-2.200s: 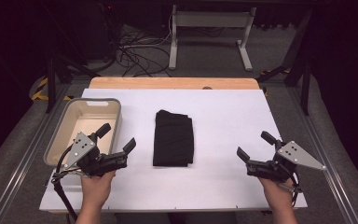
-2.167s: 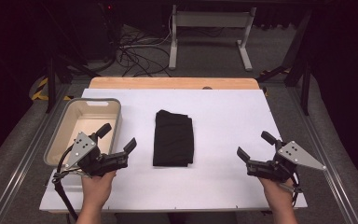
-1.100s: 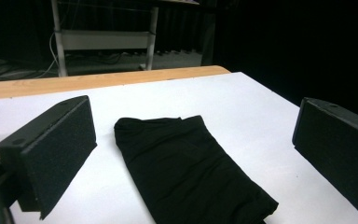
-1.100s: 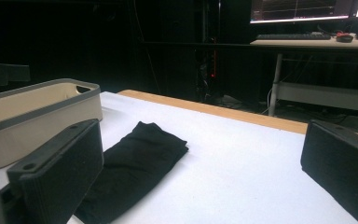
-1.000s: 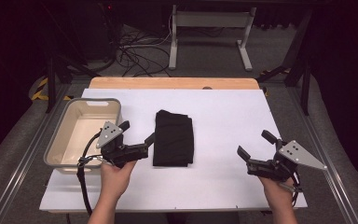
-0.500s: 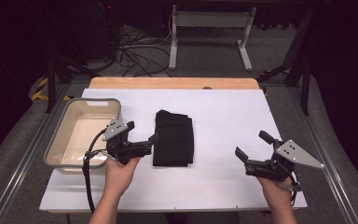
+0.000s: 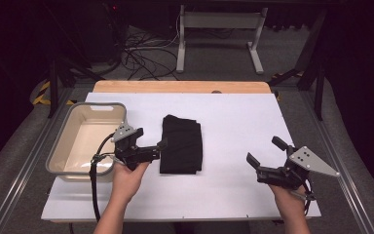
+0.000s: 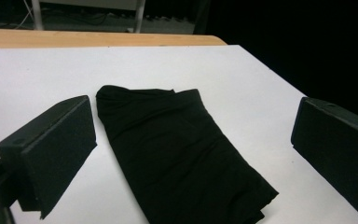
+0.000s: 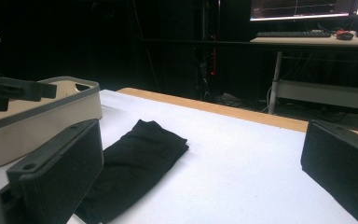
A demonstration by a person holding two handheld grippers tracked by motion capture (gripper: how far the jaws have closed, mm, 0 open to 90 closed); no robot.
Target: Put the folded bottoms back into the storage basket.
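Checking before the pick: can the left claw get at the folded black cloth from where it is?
Probably yes. The left claw is open right at the folded black cloth, nothing lies between them, and the bin sits behind it.

The right gripper (image 9: 205,177) holds its jaws wide apart over the white table (image 9: 242,158). A folded black cloth (image 9: 135,163) lies ahead (left jaw overlapping it), near a beige bin (image 9: 42,121).

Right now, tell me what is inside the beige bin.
Nothing that shows: the beige bin reveals a bare, pale floor in the high view. Its near wall hides the strip of floor just behind it, so that part stays unchecked.
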